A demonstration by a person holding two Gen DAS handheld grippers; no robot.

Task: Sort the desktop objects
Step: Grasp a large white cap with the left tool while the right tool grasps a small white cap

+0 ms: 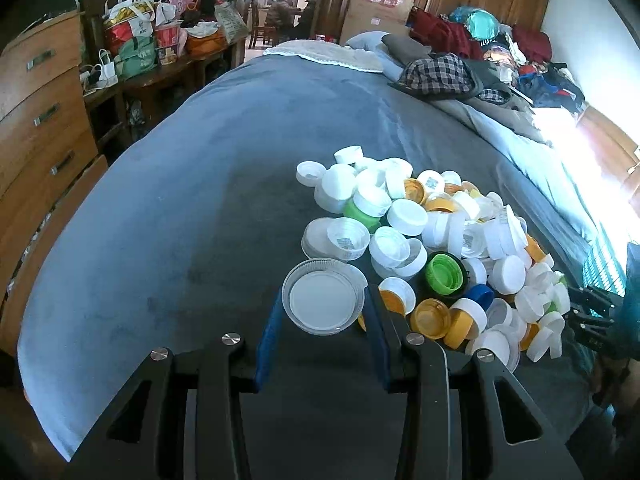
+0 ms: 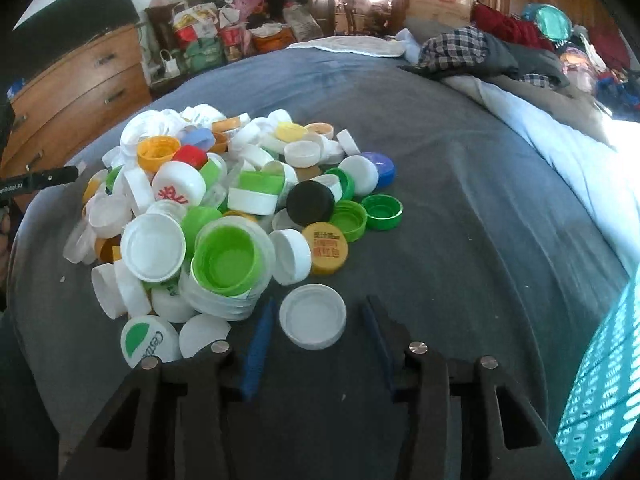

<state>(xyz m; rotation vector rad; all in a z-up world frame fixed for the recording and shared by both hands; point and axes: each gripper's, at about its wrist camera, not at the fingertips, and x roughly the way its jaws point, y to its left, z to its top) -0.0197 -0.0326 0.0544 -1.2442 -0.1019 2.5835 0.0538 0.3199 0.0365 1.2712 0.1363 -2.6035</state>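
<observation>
A heap of plastic bottle caps (image 1: 440, 232), mostly white with some green, yellow and blue, lies on a grey-blue blanket (image 1: 180, 220). My left gripper (image 1: 324, 294) is shut on a wide clear lid (image 1: 324, 300) at the heap's near left edge, one blue pad on each side of its rim. In the right wrist view the same heap (image 2: 208, 200) lies to the left. My right gripper (image 2: 320, 302) is open around a single white cap (image 2: 313, 316) that lies hollow side up on the blanket, with a gap at each finger.
A teal perforated basket (image 2: 600, 380) stands at the right edge of the bed. Piled clothes (image 1: 460, 68) and a pale quilt (image 2: 560, 152) lie along the far right. A wooden chest of drawers (image 1: 36, 100) stands to the left.
</observation>
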